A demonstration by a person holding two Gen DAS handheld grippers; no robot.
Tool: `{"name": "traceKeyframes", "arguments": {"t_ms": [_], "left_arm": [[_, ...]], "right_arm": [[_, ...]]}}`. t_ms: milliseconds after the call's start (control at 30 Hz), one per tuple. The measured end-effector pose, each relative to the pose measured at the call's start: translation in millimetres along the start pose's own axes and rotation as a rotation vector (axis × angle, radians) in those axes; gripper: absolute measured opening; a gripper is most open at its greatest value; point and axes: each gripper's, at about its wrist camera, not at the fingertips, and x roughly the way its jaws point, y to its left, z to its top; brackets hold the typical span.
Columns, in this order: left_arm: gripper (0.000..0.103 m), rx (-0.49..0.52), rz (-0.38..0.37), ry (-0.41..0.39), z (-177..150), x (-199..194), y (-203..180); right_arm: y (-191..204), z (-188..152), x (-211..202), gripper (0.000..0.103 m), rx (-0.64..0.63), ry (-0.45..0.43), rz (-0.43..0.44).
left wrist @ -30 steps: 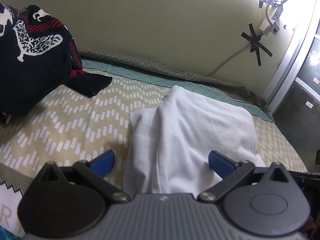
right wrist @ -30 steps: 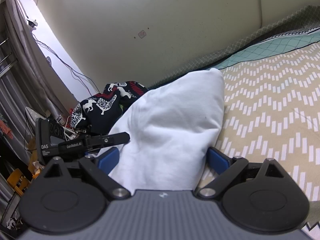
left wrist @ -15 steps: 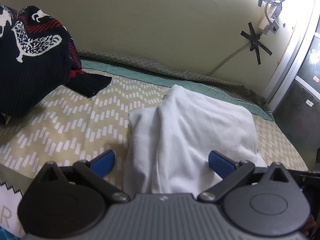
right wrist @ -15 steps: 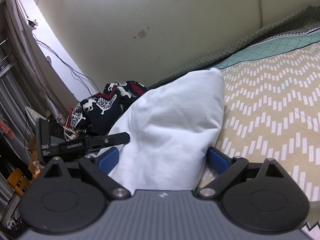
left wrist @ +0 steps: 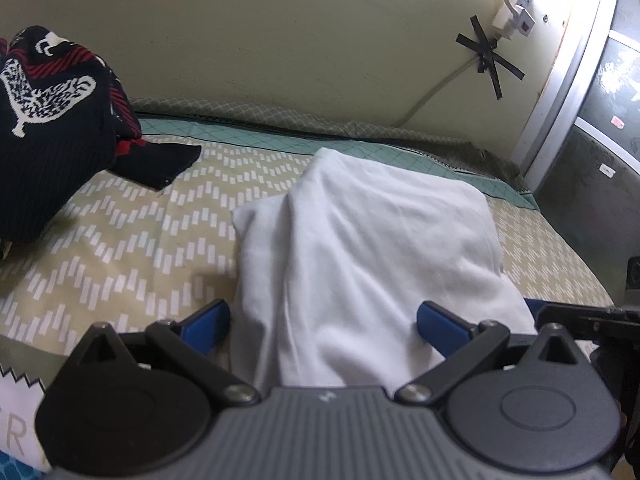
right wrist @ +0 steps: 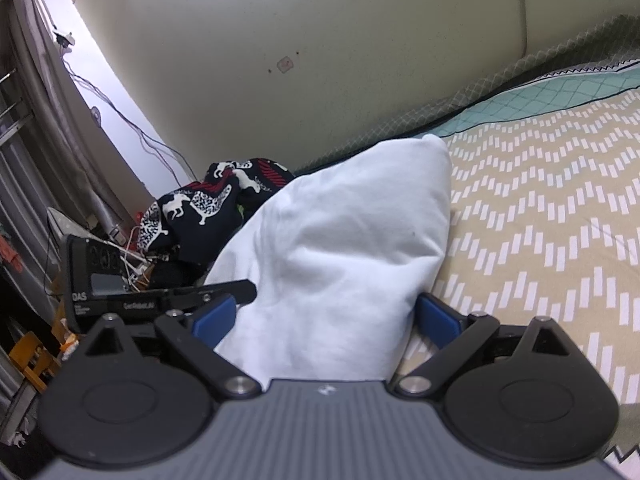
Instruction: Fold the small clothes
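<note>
Both grippers, left gripper (left wrist: 322,322) and right gripper (right wrist: 324,318), I have spread wide, straddling the white garment (left wrist: 372,248) mid-frame on the bedspread (left wrist: 120,240), gripping nothing, probably lined up for the next fold.

I see the white garment (left wrist: 360,256) folded into a thick, puffy bundle on the bed, its near end lying between my left claw's (left wrist: 320,320) spread fingers.

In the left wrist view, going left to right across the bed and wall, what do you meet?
Dark patterned garment → white folded cloth → black tape cross on the wall → grey door frame.
</note>
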Motion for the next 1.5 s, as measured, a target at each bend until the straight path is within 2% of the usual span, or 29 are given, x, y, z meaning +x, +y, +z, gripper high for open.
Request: {"name": "traceKeyframes", "arguments": {"t_ms": [133, 200, 267, 433, 500, 600, 667, 767, 867, 933, 967, 1000, 1033, 1100, 1200, 1367, 1400, 1433, 1500], "left_arm": [[0.103, -0.043, -0.087, 0.017, 2, 1, -2], [0.103, -0.056, -0.092, 0.013, 2, 3, -5], [0.102, -0.078, -0.145, 0.016, 2, 5, -4], [0.103, -0.092, -0.194, 0.05, 7, 5, 6], [0.103, -0.082, -0.189, 0.087, 12, 3, 11], [0.103, -0.06, -0.115, 0.14, 15, -8, 18], [0.103, -0.065, -0.126, 0.156, 12, -16, 24], [0.103, -0.074, -0.131, 0.139, 9, -18, 23], [0.102, -0.083, -0.175, 0.104, 4, -13, 16], [0.103, -0.097, -0.184, 0.087, 4, -10, 14], [0.103, -0.11, -0.188, 0.082, 4, -10, 15], [0.103, -0.122, -0.191, 0.08, 4, -10, 15], [0.103, -0.135, -0.195, 0.078, 4, -9, 17], [0.103, -0.155, -0.197, 0.08, 5, -10, 19], [0.103, -0.161, -0.201, 0.084, 7, -7, 17], [0.103, -0.133, -0.224, 0.127, 16, 11, -2], [0.103, -0.11, -0.225, 0.14, 18, 15, -11], [0.102, -0.087, -0.226, 0.151, 18, 18, -19], [0.102, -0.044, -0.229, 0.167, 19, 24, -32]], "right_arm": [[0, -1, 0, 0.091, -0.008, 0.0, -0.002], [-1, -1, 0, 0.091, -0.007, -0.001, 0.001], [-1, -1, 0, 0.091, -0.007, -0.001, 0.0], [-1, -2, -1, 0.091, -0.007, -0.002, 0.002], [0, -1, -1, 0.091, -0.007, 0.008, 0.001], [2, -1, -7, 0.091, -0.012, 0.047, -0.004], [4, -1, -11, 0.089, -0.002, 0.082, 0.006], [8, 2, -6, 0.085, -0.023, 0.105, -0.01], [13, 10, 15, 0.066, -0.016, 0.11, -0.031], [18, 15, 27, 0.039, -0.008, 0.111, -0.067], [20, 19, 25, 0.033, -0.003, 0.102, -0.068], [22, 23, 18, 0.022, -0.013, 0.076, -0.055], [24, 27, 8, 0.017, -0.034, 0.038, -0.04], [30, 36, -18, 0.013, -0.081, -0.035, -0.048], [27, 39, -45, 0.013, -0.117, -0.096, -0.106], [-1, 25, -43, 0.016, -0.008, -0.038, -0.119], [-4, 22, -41, 0.02, 0.009, -0.032, -0.108], [-5, 19, -39, 0.032, 0.02, -0.026, -0.095], [-7, 17, -37, 0.046, 0.018, -0.005, -0.076]]}}
